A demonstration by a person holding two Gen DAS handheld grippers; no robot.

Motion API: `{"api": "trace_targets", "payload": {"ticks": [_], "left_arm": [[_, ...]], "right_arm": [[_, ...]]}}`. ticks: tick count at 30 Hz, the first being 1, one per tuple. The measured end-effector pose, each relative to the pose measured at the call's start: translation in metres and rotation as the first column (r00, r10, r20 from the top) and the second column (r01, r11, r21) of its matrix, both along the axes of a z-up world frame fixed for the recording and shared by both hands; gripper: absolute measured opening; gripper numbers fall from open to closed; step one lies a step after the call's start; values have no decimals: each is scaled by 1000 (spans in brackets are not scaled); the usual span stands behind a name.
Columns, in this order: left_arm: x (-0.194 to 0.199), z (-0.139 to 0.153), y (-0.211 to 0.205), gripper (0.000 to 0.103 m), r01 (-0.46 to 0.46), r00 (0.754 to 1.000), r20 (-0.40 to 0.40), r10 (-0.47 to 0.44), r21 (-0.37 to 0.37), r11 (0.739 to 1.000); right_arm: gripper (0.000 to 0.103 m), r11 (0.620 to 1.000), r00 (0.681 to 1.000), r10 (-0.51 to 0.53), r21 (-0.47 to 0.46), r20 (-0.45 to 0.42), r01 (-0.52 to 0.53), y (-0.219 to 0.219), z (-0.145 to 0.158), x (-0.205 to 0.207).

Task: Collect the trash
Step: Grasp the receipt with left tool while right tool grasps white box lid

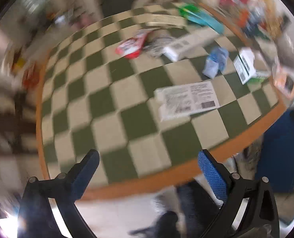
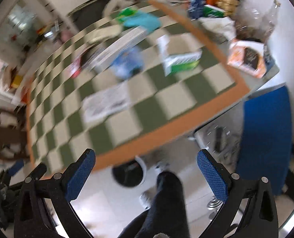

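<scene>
Left wrist view | checkered table with orange edge, strewn with packaging | left gripper wide, empty | right gripper wide, empty

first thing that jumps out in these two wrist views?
The green-and-cream checkered tabletop with its orange border fills both views. Litter is strewn across its far half: a flat printed white packet nearest, a crumpled blue wrapper and a red-and-white packet beyond. Both the left gripper and the right gripper hang open and empty near the table's edge.
</scene>
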State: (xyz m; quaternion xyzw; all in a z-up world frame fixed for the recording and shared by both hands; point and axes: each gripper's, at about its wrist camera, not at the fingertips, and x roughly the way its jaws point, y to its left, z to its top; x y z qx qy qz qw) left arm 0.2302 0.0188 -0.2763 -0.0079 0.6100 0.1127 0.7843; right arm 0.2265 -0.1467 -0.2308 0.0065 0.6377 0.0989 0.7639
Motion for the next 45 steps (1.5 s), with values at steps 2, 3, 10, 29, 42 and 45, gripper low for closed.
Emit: {"api": "trace_targets", "payload": {"ticks": [2,3,10,29,42,45], "left_arm": [[33,-19,-22,101,173,984,-61,-169,65,983],[47,-31,-33,101,255,964,-100,-246,88,963],[116,-102,-77,101,640,741,-329,-585,83,763],[147,-127,5,81,-98,922,-387,1,-231,968],[121,-122,-16,75,-51,951,-310,8,-130,990],[100,-106,-5,75,-106,961,-267,69,-125,986]], "right_arm": [[103,999,999,-1,-32,-42,0,-6,-14,48],[103,999,999,5,-43,-49,-7,-6,-20,64],[103,991,991,45,-122,-127,-61,0,-69,169],[89,993,964,40,-94,-262,-67,27,-149,213],[87,961,958,181,-169,-222,-220,72,-159,164],[86,962,962,191,-158,-197,-224,76,-152,160]]}}
